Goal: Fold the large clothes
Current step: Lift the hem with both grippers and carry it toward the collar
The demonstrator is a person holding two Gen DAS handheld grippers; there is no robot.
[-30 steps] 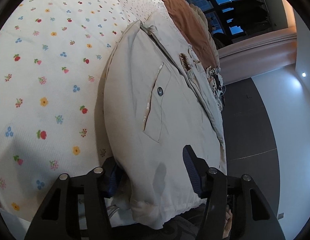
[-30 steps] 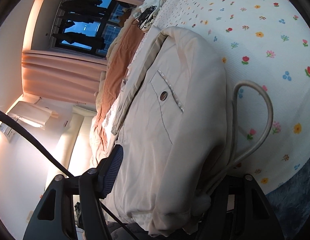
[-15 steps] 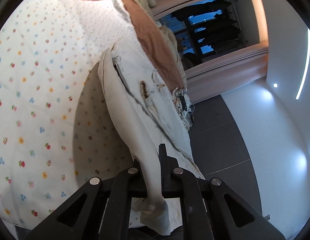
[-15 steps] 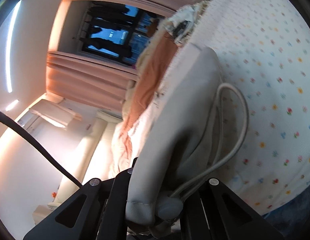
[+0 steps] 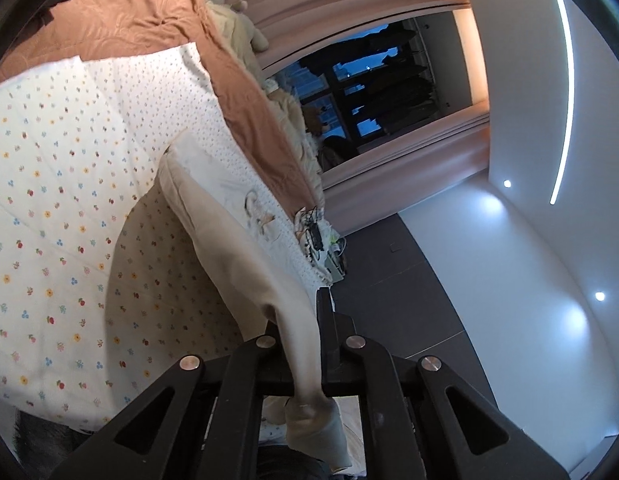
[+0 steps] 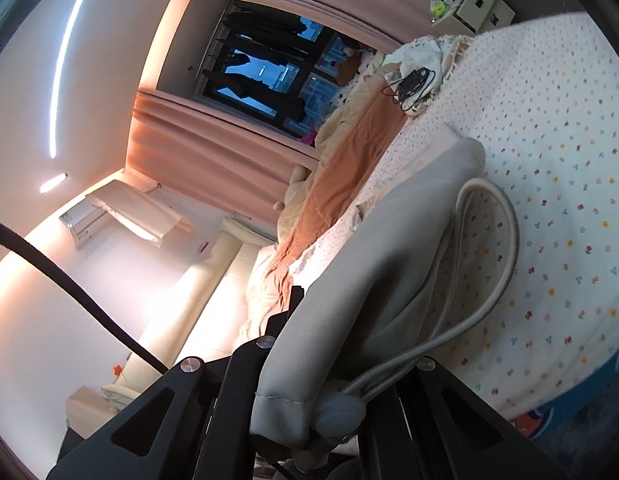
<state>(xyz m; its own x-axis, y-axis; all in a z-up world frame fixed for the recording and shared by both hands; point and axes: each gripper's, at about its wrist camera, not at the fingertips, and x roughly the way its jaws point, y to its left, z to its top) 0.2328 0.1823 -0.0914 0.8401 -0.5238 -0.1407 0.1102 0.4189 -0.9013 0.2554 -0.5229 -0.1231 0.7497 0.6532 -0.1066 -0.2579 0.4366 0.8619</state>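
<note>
At 6 o'clock, the left gripper (image 5: 305,344) and right gripper (image 6: 309,344) each pinch the jacket (image 5: 229,232) hem over the bed (image 5: 49,200). Folding has barely begun.

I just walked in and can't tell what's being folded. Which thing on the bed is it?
Start at the flower-dotted white bedspread. Rising off it is a plain beige jacket, its hem pinched in both grippers. Unlike the rust-brown blanket behind, it has a looped drawcord.

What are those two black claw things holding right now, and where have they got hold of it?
Both grip the beige jacket by its bottom hem: left gripper at one corner, right gripper at the other, beside the drawstring.
</note>
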